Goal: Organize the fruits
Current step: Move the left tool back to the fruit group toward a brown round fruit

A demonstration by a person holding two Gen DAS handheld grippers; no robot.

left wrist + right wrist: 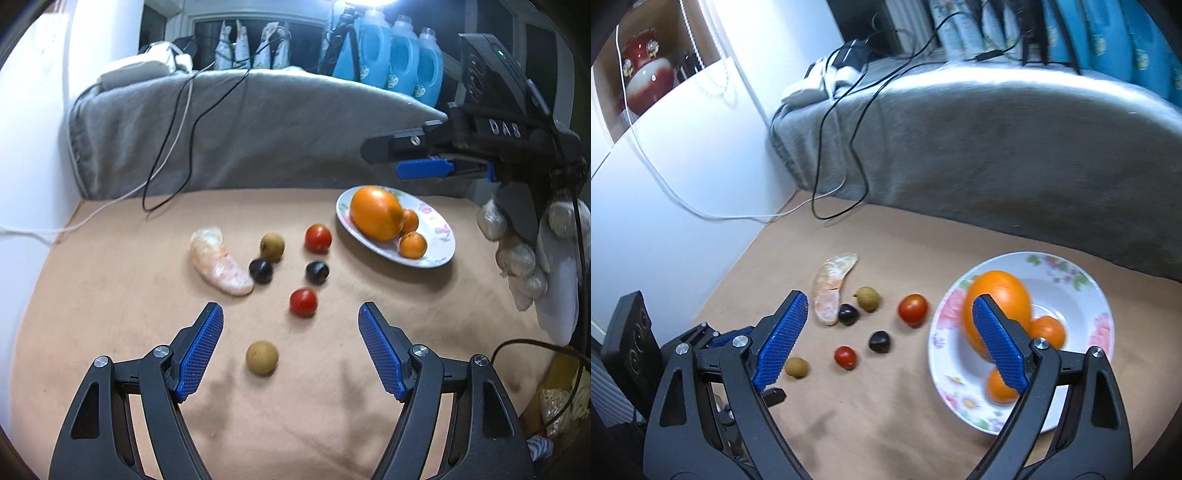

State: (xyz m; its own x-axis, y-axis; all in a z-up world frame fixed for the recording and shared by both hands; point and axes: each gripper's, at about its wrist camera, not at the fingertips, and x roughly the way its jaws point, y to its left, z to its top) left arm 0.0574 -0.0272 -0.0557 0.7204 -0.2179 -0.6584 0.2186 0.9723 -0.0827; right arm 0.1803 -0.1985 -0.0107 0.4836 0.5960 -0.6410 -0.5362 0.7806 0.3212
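A tan, felt-like cloth covered the worktop, with a grey fleece blanket heaped along its far edge and black and white cables trailing over it.

Only the left wrist view showed the blue detergent bottles in full beyond the blanket, and a white-gloved hand gripping the right tongs above the plate. Only the right wrist view showed a glossy red and white vase in a wall niche at far left.

The loose fruit lay in the middle of the cloth: a pale, fibrous peeled segment, two matte brown longans, two shiny red tomatoes and two dark, smooth round fruits. To the right, a white floral plate held a large smooth orange and two small ones.

The left tongs, black with blue ridged pads, stood spread and empty, the near longan between their tips. The right tongs were likewise spread wide, holding nothing.
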